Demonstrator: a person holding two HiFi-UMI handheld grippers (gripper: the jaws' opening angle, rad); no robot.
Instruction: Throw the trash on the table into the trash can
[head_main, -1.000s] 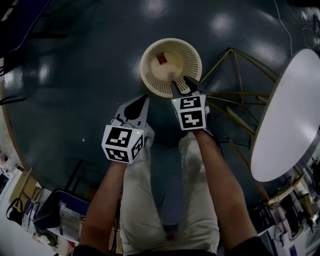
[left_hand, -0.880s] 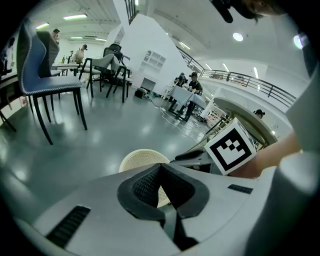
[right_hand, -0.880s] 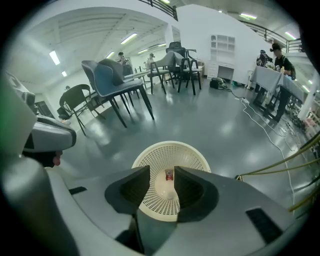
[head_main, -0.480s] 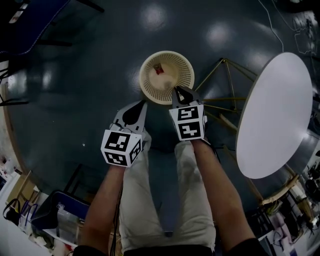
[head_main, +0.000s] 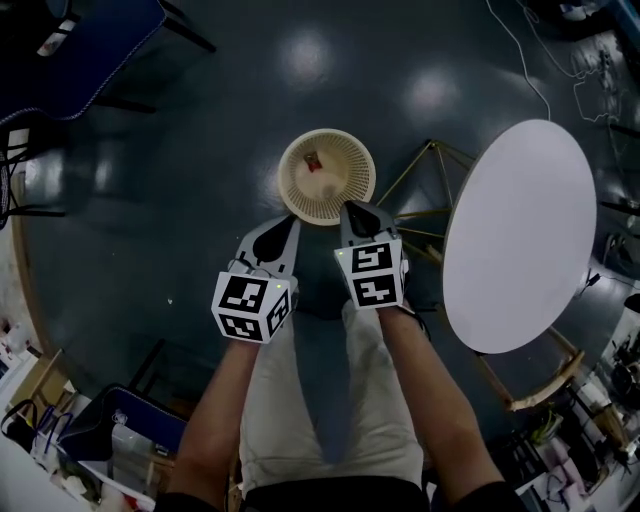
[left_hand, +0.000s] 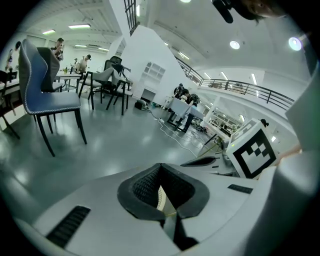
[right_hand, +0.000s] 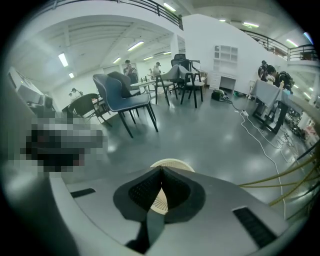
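A small red bit of trash lies inside the trash can on the floor, so the drop looks done. Above the can, the right gripper has just closed with nothing in it, and the left gripper is shut and empty too. The white tabletop looks bare. Next, I think, check it for more trash.

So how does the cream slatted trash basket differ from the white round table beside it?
The cream slatted trash basket sits on the floor; the white round table stands raised on thin yellowish legs. The basket holds a small red item; the tabletop shows nothing. The basket looks much smaller. Both are pale and rounded.
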